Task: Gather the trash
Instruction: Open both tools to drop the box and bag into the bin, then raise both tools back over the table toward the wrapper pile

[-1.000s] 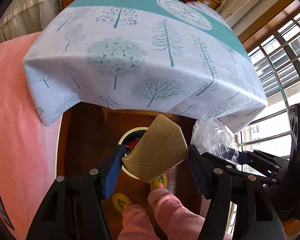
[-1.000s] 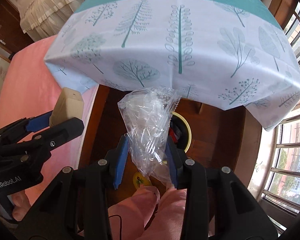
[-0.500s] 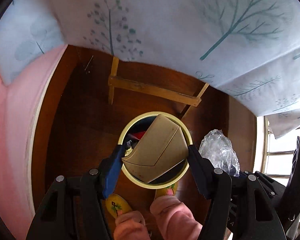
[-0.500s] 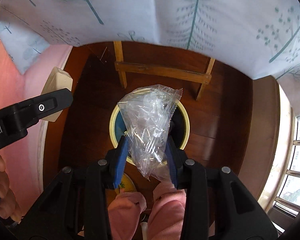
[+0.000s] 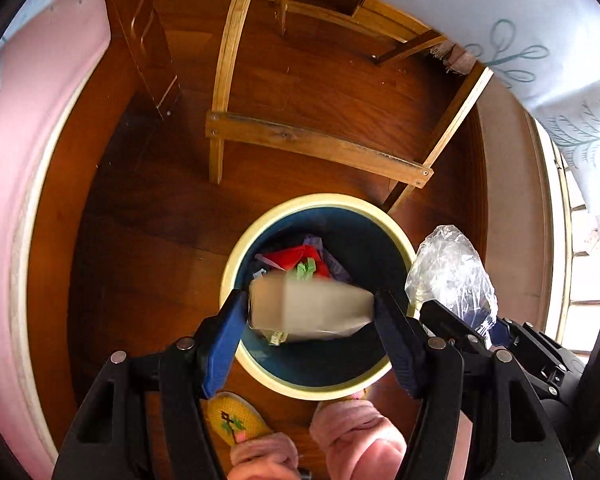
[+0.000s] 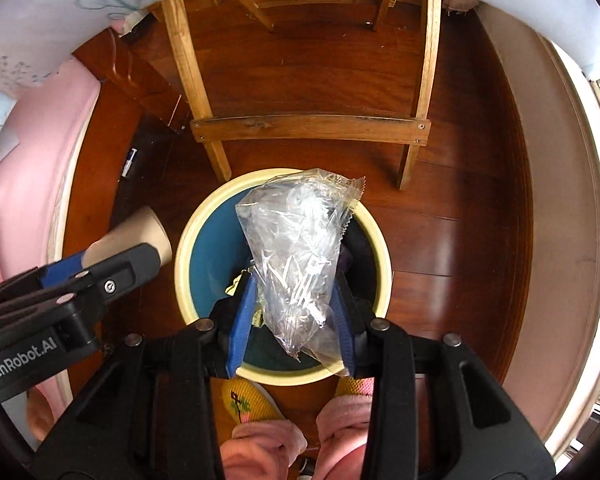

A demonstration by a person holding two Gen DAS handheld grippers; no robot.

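My left tongs (image 5: 310,316) are opening; the tan carton (image 5: 312,310) sits blurred between the pads, above the bin (image 5: 396,236), inside its cream rim. My right tongs (image 6: 296,312) are clamped on the clear plastic bag (image 6: 300,248), also over the bin mouth. Bare wood floor (image 6: 460,240) lies open right of the rim; chair legs (image 6: 216,160) stand just behind.

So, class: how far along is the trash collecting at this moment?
Done: wrappers already lie in the bin. In hand: the left gripper is opening with the blurred carton between its fingers over the bin; the right gripper holds a clear plastic bag above it. Left: dropping both in.
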